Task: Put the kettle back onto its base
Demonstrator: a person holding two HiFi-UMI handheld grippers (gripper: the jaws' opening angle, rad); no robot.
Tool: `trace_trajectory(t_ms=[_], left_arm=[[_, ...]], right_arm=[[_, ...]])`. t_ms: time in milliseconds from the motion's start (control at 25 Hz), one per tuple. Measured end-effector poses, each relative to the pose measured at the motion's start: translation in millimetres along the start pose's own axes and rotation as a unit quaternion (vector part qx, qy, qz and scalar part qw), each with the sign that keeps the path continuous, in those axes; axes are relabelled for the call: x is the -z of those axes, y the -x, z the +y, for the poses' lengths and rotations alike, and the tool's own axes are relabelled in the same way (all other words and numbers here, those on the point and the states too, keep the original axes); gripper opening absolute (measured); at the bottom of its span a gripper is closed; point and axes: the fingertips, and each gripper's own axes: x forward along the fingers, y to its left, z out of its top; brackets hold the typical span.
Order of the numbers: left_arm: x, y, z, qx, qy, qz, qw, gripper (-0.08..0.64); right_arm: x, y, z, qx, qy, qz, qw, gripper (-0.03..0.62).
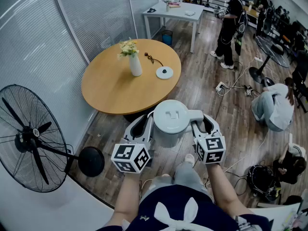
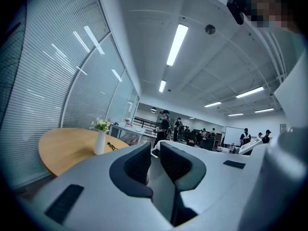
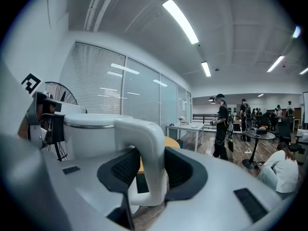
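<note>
A white electric kettle [image 1: 171, 119] hangs in the air in front of the person, short of the round wooden table [image 1: 110, 88]. My right gripper [image 1: 201, 122] is shut on its handle [image 3: 153, 148], which stands upright between the dark pads, with the kettle's body [image 3: 86, 134] to the left. My left gripper [image 1: 140, 126] sits close beside the kettle's left side, its jaws [image 2: 155, 161] drawn almost together with nothing between them. The kettle's round white base [image 1: 164, 72] lies on the table's far right part, its dark cable [image 1: 152, 58] trailing beside it.
A white vase with flowers [image 1: 135, 64] stands on the table just left of the base. A big black floor fan [image 1: 29, 138] stands at the left by the blinds. A white table [image 1: 173, 11] and several people are farther back and to the right.
</note>
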Motion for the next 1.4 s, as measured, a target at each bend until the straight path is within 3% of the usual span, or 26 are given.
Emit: trace_trajectory(t_ms=[480, 1400], left_arm=[[2.3, -31.2, 4.4, -0.003, 0.012, 0.004, 0.9999, 0.074], [-53.3, -217.4, 66.1, -0.038, 0.016, -0.022, 0.9989, 0.074]], right_arm=[[-3.0, -24.1, -21.3, -0.005, -0.004, -0.006, 1.000, 0.164], [-73.6, -209.7, -114.4, -0.048, 0.019, -0.020, 0.998, 0.164]])
